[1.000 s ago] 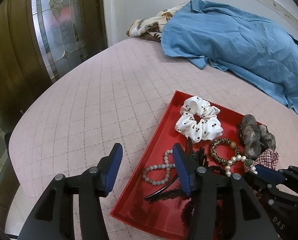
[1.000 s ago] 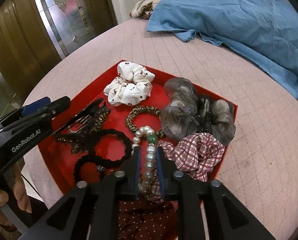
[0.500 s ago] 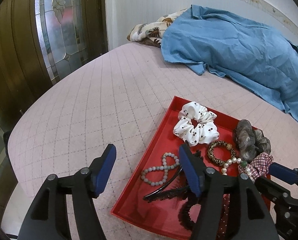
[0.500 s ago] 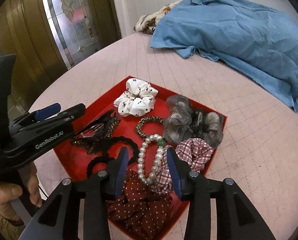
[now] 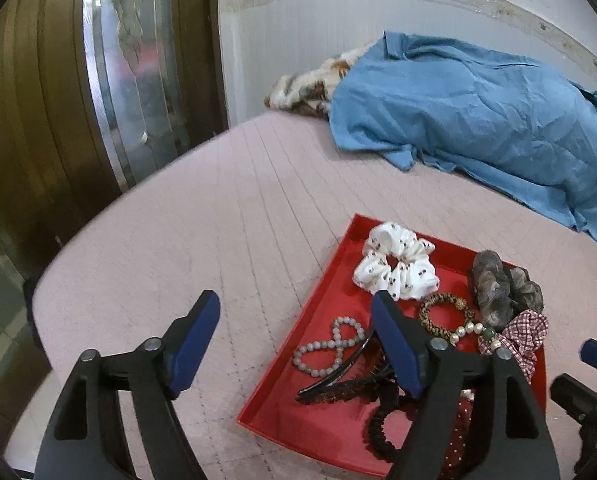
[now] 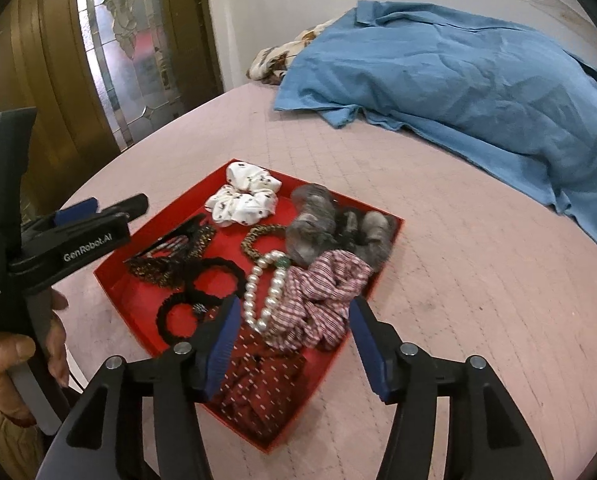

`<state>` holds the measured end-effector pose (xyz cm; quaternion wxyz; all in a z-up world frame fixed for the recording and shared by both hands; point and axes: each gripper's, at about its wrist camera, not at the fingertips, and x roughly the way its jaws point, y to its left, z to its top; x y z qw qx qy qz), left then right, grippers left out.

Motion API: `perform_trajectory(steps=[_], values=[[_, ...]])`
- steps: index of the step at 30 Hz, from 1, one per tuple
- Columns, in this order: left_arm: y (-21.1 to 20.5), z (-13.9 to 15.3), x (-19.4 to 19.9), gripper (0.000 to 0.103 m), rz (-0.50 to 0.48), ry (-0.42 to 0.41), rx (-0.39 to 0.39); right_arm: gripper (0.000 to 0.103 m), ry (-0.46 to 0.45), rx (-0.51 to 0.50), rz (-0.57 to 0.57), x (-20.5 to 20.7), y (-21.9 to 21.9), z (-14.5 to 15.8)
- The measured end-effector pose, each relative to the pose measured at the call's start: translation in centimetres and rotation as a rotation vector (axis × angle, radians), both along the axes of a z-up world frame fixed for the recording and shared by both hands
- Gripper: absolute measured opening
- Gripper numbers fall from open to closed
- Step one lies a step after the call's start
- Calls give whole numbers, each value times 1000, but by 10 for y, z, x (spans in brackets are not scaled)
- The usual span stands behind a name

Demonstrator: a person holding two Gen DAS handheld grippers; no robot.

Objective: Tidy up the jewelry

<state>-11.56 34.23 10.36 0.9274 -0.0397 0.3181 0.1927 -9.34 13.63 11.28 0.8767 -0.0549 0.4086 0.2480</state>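
A red tray point(image 6: 114, 280) point(image 5: 322, 292) on the pink quilted table holds jewelry and hair ties: a pearl bracelet point(image 6: 272, 294) point(image 5: 464, 330), a grey bead bracelet point(image 5: 330, 350), a leopard-print ring point(image 6: 258, 240) point(image 5: 444, 312), a white scrunchie point(image 6: 242, 198) point(image 5: 396, 266), a grey scrunchie point(image 6: 318, 228), a plaid scrunchie point(image 6: 322, 296), black hair ties point(image 6: 202, 284) and a dark hair claw point(image 5: 338, 376). My right gripper point(image 6: 294, 332) is open and empty above the tray's near end, over the pearls. My left gripper point(image 5: 298, 340) is open and empty over the tray's left edge.
A blue shirt point(image 6: 458, 80) point(image 5: 478, 120) lies crumpled at the back of the table, over a patterned cloth point(image 6: 274, 60). A wooden door with leaded glass point(image 6: 138, 60) stands to the left. The table edge curves round at the left.
My right gripper opened and let go of the pearl bracelet, which now lies in the tray. Both grippers have drawn back and up from the tray.
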Motion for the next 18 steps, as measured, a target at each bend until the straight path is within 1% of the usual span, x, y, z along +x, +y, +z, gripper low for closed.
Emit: perform_trajectory(steps=[1,2,4,8,10,11,12,16,18], values=[[-4,3,-3,83,10,-19,32,63,0,5,-13,-2,-6,0],[-8,5,-5,89,18,-34,57,64,0,9,-21,-3,-10,0],[-17,10,-11,94,40,-73,122,65,0,15,-40,-6,-20,-1],[-38,18,-26,100,84,-124,241,66,-7,21,-85,-15,-44,-3],[-53,23,-38,100,124,-178,313,66,-10,26,-114,-20,-59,-3],[-59,25,-44,100,128,-194,327,66,-13,28,-126,-22,-65,-3],[-65,28,-49,100,123,-201,323,66,-18,31,-142,-24,-74,-3],[-84,47,-76,101,82,-227,185,69,-45,30,-179,-32,-97,-2],[-96,57,-90,102,85,-260,154,69,-56,31,-191,-36,-105,0]])
